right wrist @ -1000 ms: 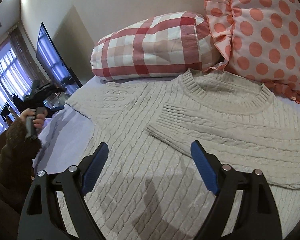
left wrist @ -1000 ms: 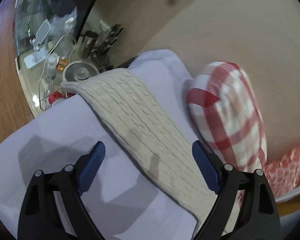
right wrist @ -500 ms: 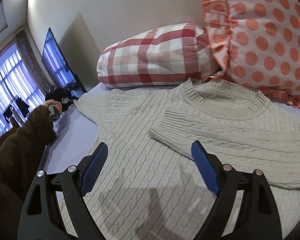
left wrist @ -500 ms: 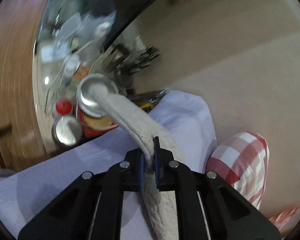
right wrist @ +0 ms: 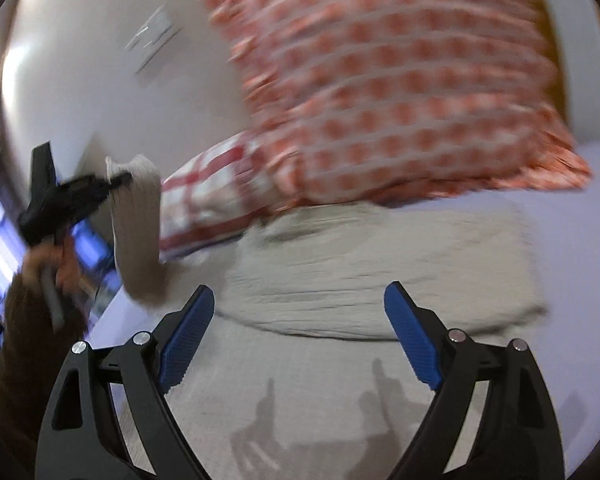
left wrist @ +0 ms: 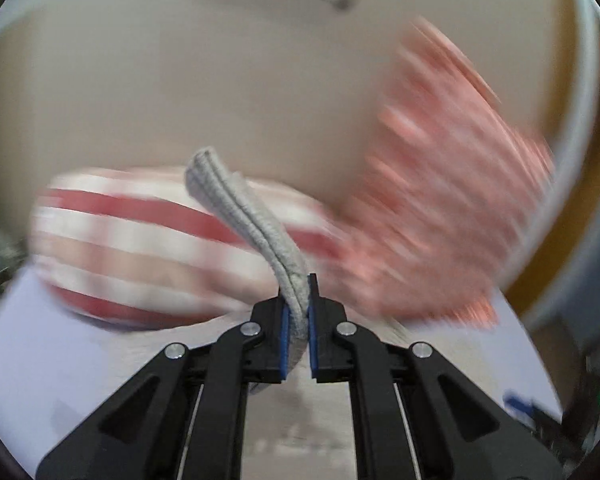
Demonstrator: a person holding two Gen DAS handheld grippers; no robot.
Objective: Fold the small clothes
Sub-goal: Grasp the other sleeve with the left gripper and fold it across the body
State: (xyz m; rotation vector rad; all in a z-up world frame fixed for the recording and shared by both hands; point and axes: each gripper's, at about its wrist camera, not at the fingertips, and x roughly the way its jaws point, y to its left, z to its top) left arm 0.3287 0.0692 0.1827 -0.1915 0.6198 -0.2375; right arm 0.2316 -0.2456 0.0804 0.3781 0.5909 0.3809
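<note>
Right wrist view: I am watching the sweater (right wrist: 340,280) lying flat on the bed sheet (right wrist: 572,264), its body spreading toward me from the polka-dot pillow (right wrist: 400,92). One sleeve is already lying folded across the chest, just in front of that pillow. The other sleeve (right wrist: 138,236) is hanging in the air to the left of the polka-dot pillow, in front of the checked pillow (right wrist: 204,204), and is reading as blurred.

The left gripper (right wrist: 114,182) is clamping that sleeve near its cuff end; in the left wrist view the left gripper (left wrist: 298,316) is showing both blue pads pressing on knit fabric, with the cuff (left wrist: 208,176) sticking up past the tips. The right gripper (right wrist: 296,336) is hovering above the sweater body with its fingers wide apart, gripping nothing.

Key relation, as I am judging it: the raised sleeve is running with its long axis roughly up-down, rooted at the shoulder on the left edge of the body, and the chest where it needs to land is lying to the right of the left gripper, toward the polka-dot pillow's near edge. Only the left hand is on it, so I am expecting it to carry the sleeve across. The right gripper is nearer the hem.
</note>
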